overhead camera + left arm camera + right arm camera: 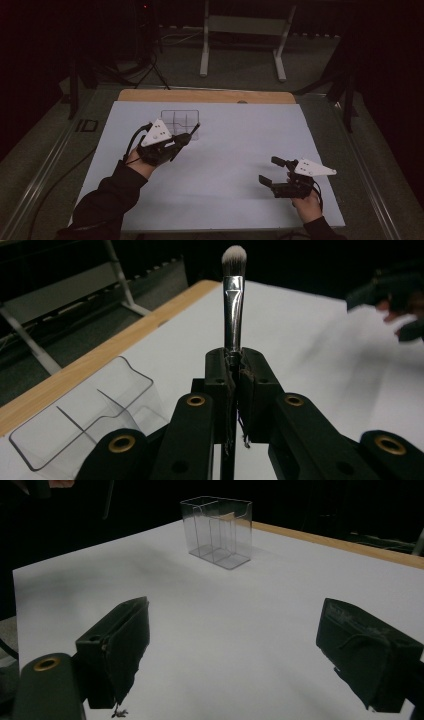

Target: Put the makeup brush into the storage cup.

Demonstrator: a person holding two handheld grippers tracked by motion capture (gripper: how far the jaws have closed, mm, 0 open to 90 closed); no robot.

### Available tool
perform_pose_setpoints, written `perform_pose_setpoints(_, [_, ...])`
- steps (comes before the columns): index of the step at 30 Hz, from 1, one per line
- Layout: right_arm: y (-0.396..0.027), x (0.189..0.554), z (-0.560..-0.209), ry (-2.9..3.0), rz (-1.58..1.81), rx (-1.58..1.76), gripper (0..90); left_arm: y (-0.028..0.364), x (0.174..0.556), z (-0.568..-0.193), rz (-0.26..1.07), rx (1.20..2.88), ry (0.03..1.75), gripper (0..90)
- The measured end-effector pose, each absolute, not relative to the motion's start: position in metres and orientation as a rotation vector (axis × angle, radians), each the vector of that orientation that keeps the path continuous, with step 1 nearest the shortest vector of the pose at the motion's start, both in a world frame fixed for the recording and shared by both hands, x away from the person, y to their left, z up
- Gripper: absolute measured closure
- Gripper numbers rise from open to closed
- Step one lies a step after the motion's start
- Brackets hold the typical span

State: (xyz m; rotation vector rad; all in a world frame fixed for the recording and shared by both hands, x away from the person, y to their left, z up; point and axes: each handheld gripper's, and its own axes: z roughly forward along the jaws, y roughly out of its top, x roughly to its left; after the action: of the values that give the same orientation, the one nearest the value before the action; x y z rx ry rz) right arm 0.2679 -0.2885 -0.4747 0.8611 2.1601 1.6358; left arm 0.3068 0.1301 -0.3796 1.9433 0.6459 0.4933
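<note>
Your left gripper (234, 377) is pinching one makeup brush (233, 300) by its handle, bristles pointing away from the jaws, held above the left part of the white table (225, 150) just beside the one clear divided organizer (179, 120) at the far left. Your right gripper (240, 650), near right, stands spread wide with nothing between its jaws

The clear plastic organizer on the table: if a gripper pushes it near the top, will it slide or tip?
The clear organizer is probably light: thin transparent walls, empty compartments. It stands tall on a narrow base, so a high push may tip it. On the smooth white table, a low push likely slides it.
</note>
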Motion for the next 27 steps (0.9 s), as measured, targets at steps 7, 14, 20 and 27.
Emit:
perform_pose_setpoints(7, [-0.289, 0.268, -0.475, 2.160, 1.635, 0.862, 13.9, 0.135, 0.311, -0.376, 0.518, 1.835, 0.720, 85.5])
perform_pose_setpoints(14, [-0.288, 0.268, -0.475, 2.164, 1.631, 0.865, 13.9, 0.134, 0.312, -0.371, 0.564, 1.801, 0.733, 85.5])
perform_pose_setpoints(20, [-0.288, 0.268, -0.475, 2.164, 1.634, 0.867, 13.9, 0.134, 0.312, -0.369, 0.594, 1.735, 0.737, 85.5])
perform_pose_setpoints(27, [-0.288, 0.268, -0.475, 2.165, 1.639, 0.866, 13.9, 0.133, 0.315, -0.363, 0.633, 1.672, 0.754, 85.5])
